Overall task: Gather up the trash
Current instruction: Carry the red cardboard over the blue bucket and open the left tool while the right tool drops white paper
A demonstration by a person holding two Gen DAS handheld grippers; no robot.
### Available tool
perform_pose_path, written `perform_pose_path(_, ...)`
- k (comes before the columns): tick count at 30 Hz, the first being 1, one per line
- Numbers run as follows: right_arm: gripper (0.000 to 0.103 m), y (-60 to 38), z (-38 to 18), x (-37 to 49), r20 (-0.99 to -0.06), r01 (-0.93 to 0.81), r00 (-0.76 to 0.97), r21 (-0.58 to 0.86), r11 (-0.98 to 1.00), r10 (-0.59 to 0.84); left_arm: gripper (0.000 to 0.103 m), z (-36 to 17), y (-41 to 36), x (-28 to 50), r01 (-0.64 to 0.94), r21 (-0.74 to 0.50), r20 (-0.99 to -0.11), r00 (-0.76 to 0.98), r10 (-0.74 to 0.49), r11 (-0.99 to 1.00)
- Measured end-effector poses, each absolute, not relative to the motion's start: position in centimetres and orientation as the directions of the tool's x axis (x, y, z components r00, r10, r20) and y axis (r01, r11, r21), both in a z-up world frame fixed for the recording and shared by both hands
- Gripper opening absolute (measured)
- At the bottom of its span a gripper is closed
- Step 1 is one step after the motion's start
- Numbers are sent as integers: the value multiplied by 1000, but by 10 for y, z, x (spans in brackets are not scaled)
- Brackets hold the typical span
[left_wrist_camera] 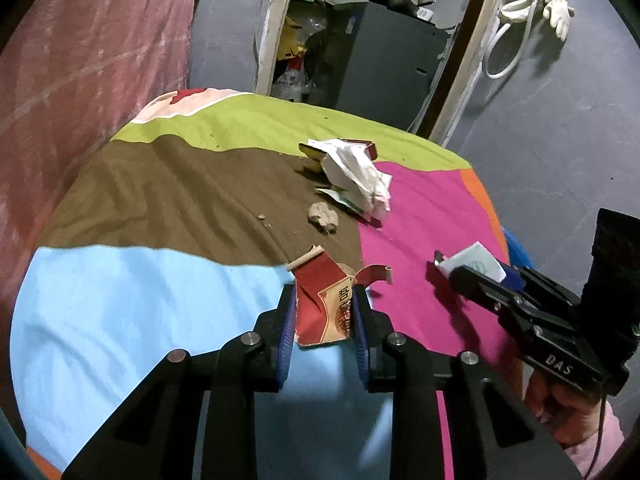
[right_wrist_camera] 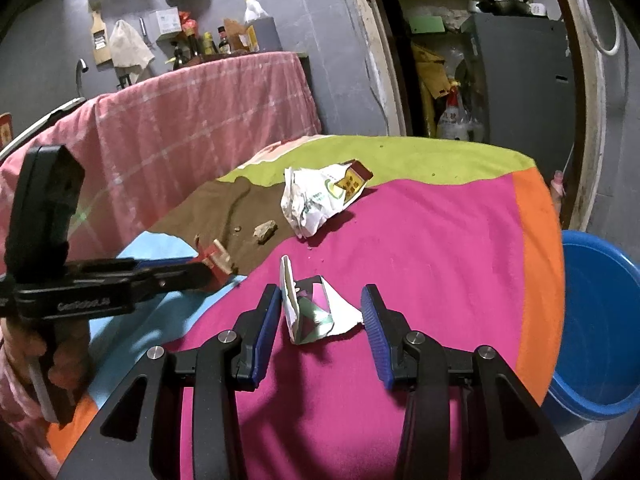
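My left gripper (left_wrist_camera: 324, 300) is shut on a torn red cigarette packet (left_wrist_camera: 326, 304) low over the colourful tablecloth (left_wrist_camera: 140, 300); it also shows in the right wrist view (right_wrist_camera: 214, 266). My right gripper (right_wrist_camera: 320, 304) is open, its jaws on either side of a folded white and green paper scrap (right_wrist_camera: 310, 312) lying on the pink patch. In the left wrist view the right gripper (left_wrist_camera: 448, 266) shows with the scrap (left_wrist_camera: 476, 264). Farther back lie a crumpled white wrapper (left_wrist_camera: 356, 180) over a red and yellow box (right_wrist_camera: 354, 178), and a brown lump (left_wrist_camera: 323, 218).
A blue plastic tub (right_wrist_camera: 596, 320) stands on the floor right of the table. A pink-covered piece of furniture (right_wrist_camera: 180, 120) is behind the table on the left. A doorway with a grey cabinet (left_wrist_camera: 384, 56) lies beyond the far edge.
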State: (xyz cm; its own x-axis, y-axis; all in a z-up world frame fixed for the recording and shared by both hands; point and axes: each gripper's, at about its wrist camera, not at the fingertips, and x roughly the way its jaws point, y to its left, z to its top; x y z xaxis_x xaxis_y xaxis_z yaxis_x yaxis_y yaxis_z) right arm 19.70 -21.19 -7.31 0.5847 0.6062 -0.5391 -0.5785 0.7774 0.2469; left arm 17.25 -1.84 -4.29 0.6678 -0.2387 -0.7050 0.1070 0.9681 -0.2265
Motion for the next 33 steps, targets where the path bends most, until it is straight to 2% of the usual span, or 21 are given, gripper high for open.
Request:
perform_pose_path(8,39,-231,-47,175,-420,-564,693,190,804,586,22,-17,-40,148,137,-220,-591,769,-244,966)
perform_pose_path(17,39,-279,4,153,-192,-429,879,85,900,437,22,29,-94,152,229,-203,-357,888,-290,952)
perform_pose_path(24,39,-326,36,152,-60,-276,959,7,961,276,22,54,-152,172,320,-190,-187,916,-355,928)
perform_pose_path(27,39,-348,45,158,-26,-208,978,1,978,208,22,58,-176,184,343,-197,-144,917,-373,919)
perform_pose_path(33,39,-387,46,169,12,-99,995,-5,995,99,23,55,-219,209,377,-189,-115,909,-402,907)
